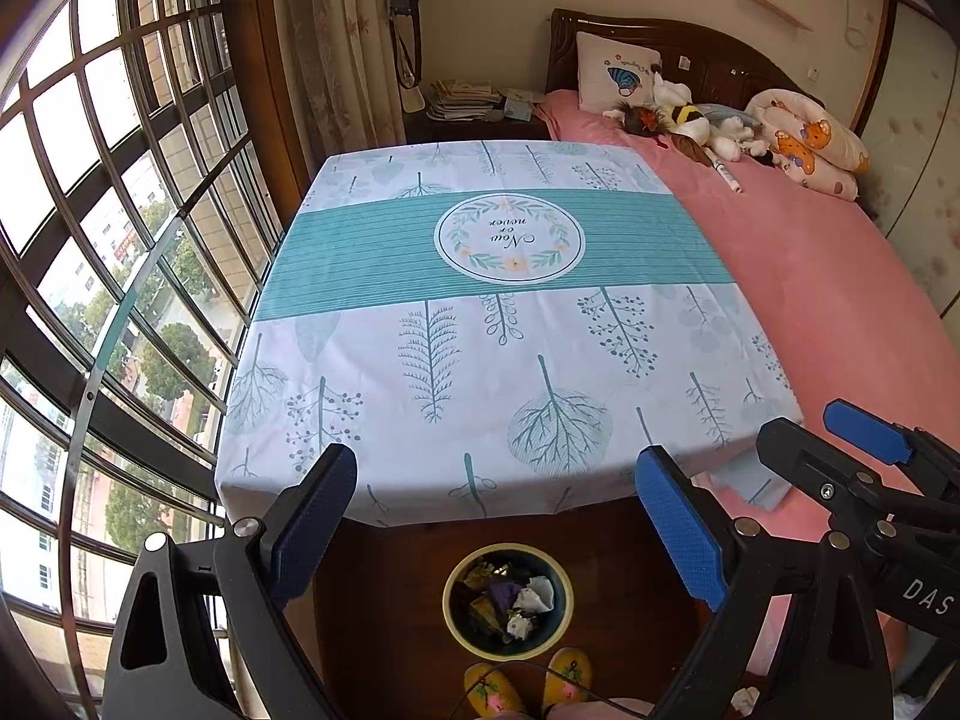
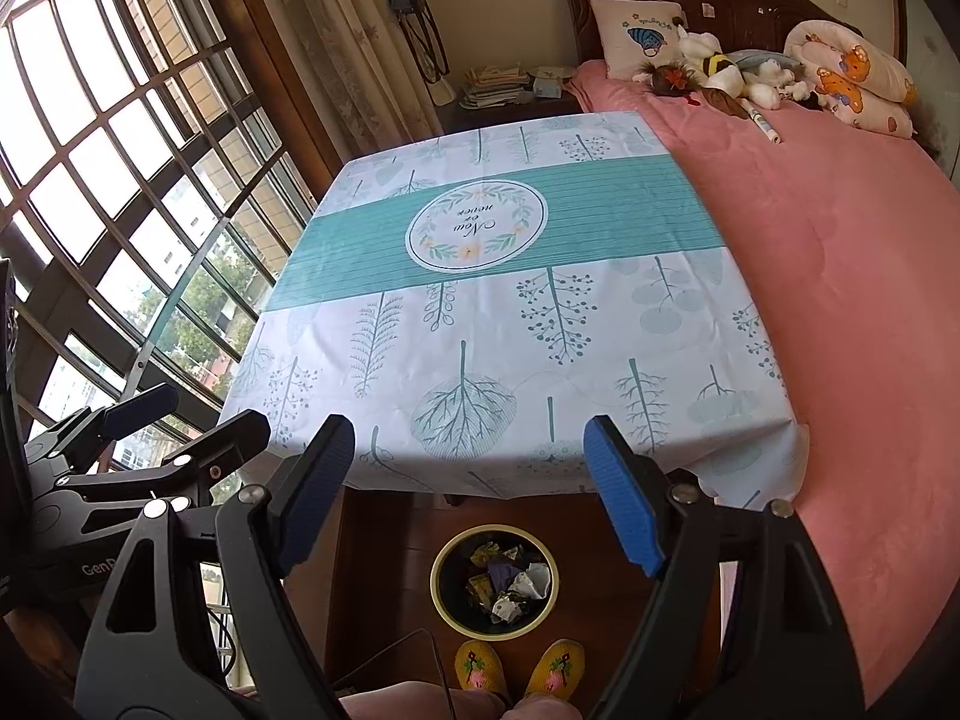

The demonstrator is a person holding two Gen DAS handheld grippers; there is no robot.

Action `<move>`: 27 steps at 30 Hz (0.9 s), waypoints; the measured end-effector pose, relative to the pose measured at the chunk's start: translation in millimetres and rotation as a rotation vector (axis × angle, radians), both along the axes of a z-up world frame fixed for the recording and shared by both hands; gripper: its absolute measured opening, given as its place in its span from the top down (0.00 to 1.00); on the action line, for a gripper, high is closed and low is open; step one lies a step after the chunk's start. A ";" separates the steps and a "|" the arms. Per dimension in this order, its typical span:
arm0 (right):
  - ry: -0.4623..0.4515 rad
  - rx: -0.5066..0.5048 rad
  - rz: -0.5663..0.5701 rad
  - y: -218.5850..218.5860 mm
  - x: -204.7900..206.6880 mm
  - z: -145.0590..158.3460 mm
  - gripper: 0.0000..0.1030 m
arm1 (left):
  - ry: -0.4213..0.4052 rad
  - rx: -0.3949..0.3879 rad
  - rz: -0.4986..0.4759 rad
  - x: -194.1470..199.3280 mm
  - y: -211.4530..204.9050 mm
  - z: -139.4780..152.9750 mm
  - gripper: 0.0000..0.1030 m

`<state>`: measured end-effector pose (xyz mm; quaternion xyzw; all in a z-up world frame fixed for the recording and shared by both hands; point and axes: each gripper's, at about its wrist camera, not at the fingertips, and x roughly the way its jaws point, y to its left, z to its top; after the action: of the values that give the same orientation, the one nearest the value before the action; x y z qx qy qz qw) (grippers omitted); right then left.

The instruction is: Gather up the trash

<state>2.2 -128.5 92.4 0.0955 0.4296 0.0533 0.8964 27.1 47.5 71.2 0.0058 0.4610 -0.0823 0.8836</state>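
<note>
Left wrist view puts your left gripper (image 1: 498, 516) and right gripper (image 2: 471, 486) above the table's (image 1: 480, 360) near edge, both with fingers spread, holding nothing. One bin (image 1: 507, 600) of crumpled trash (image 1: 528, 597) sits on the floor below, near two slippers (image 2: 516, 666). The tablecloth (image 2: 480, 330) reads "Now or never".

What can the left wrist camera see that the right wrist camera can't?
Only the left wrist view shows the right gripper poking in at its right edge, plus a white crumpled scrap on the floor at the bottom right.

Only the right wrist view shows the left gripper coming in at its left edge.

Both show the table with the leafy tablecloth, the trash bin full of crumpled wrappers on the floor, the yellow slippers, the pink bed and the window. Both grippers are open and empty.
</note>
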 end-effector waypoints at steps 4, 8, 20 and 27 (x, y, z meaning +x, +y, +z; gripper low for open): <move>0.006 0.001 0.002 -0.2 -0.7 -2.0 0.26 | 0.009 0.000 0.009 -4.5 0.4 -4.8 0.08; 0.005 0.002 0.001 0.6 -1.2 -1.9 0.26 | 0.008 0.001 0.011 -6.4 0.7 -6.5 0.08; 0.009 0.002 -0.002 2.4 -3.9 -2.8 0.26 | 0.017 0.000 0.015 -11.4 -2.2 -7.6 0.09; 0.010 0.005 -0.002 2.4 -4.4 -4.1 0.26 | 0.017 0.000 0.014 -10.8 -2.5 -7.6 0.09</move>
<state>-2.2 -126.1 88.4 0.0982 0.4337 0.0529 0.8941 16.3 45.1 63.6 0.0021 0.4685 -0.0761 0.8802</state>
